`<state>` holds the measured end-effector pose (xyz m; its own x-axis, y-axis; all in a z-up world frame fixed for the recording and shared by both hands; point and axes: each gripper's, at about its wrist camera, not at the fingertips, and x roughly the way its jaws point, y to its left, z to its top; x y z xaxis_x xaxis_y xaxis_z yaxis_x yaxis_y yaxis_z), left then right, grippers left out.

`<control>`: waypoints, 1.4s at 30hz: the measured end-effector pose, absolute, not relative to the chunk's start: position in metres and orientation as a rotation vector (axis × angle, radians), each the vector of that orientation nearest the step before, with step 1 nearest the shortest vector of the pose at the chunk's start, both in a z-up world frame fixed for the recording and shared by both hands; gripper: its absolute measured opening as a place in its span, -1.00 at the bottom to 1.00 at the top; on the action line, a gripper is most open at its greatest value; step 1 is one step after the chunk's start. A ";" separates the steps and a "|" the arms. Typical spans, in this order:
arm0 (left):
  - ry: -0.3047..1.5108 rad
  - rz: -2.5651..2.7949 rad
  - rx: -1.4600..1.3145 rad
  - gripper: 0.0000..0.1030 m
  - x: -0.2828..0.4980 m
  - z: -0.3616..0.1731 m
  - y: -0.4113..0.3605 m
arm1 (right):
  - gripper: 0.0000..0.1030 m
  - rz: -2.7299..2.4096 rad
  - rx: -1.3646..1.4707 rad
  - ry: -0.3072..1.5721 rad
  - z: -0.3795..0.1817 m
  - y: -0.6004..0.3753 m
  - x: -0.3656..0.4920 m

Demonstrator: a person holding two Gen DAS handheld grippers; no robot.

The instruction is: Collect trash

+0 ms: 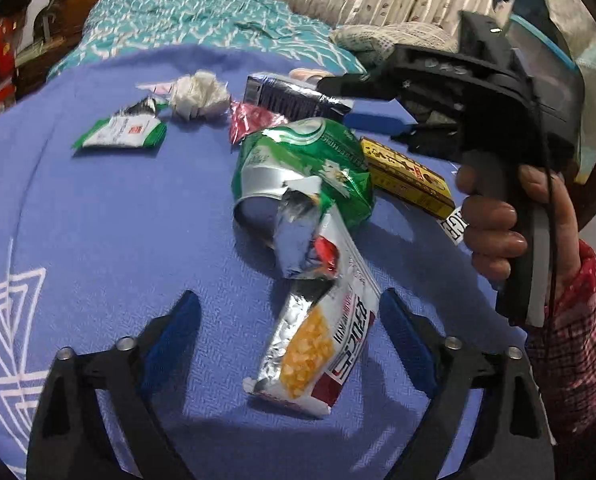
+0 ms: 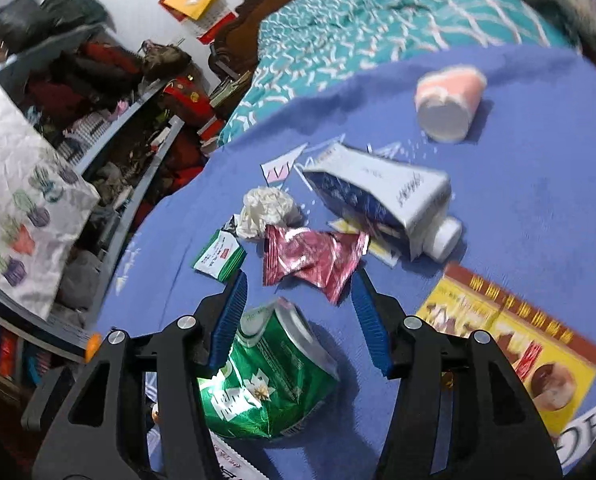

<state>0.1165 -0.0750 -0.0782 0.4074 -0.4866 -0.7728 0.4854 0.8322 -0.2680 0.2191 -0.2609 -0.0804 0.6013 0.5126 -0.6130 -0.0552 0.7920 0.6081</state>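
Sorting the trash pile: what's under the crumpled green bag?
The green bag overlaps the top of the silver snack wrapper on the blue cloth. Anything else beneath it is covered.

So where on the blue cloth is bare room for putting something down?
Free: the blue cloth left of the green bag, below the small green packet. Crowded: the middle, around the crumpled tissue and red wrapper.

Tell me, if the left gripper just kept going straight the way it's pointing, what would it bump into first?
Most likely the silver snack wrapper with the yellow corn picture, which lies between the open fingers of the left gripper. Beyond it sits the crumpled green bag. Depth is hard to judge here.
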 end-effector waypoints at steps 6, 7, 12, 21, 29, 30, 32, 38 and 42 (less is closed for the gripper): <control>1.002 -0.670 -0.060 -0.83 0.116 -0.081 -0.055 | 0.11 0.369 0.609 0.896 -0.092 -0.256 0.188; 0.996 -0.673 -0.086 -0.83 0.114 -0.079 -0.046 | 0.11 0.364 0.627 0.878 -0.088 -0.259 0.178; 0.984 -0.678 -0.185 -0.83 0.109 -0.074 -0.018 | 0.11 0.397 0.844 0.856 -0.098 -0.274 0.140; 0.964 -0.665 -0.230 -0.83 0.107 -0.067 -0.006 | -0.04 0.410 0.969 0.913 -0.110 -0.236 0.160; 0.965 -0.626 -0.242 -0.83 0.107 -0.063 0.000 | -0.65 0.454 1.127 0.903 -0.137 -0.224 0.182; 0.965 -0.621 -0.242 -0.83 0.106 -0.062 0.000 | -0.67 0.464 1.136 0.893 -0.135 -0.225 0.180; 0.962 -0.615 -0.240 -0.83 0.105 -0.059 -0.001 | -0.73 0.470 1.111 0.868 -0.126 -0.230 0.173; 0.963 -0.630 -0.229 -0.83 0.106 -0.049 -0.017 | -0.75 0.483 1.009 0.802 -0.102 -0.253 0.132; 0.966 -0.664 -0.193 -0.83 0.107 -0.042 -0.040 | -0.75 0.458 1.004 0.785 -0.101 -0.280 0.098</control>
<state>0.1069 -0.0399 -0.0421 0.3904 -0.6012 -0.6972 0.4355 0.7879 -0.4355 0.0982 -0.2797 -0.1012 0.6463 0.6676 -0.3696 0.0078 0.4785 0.8780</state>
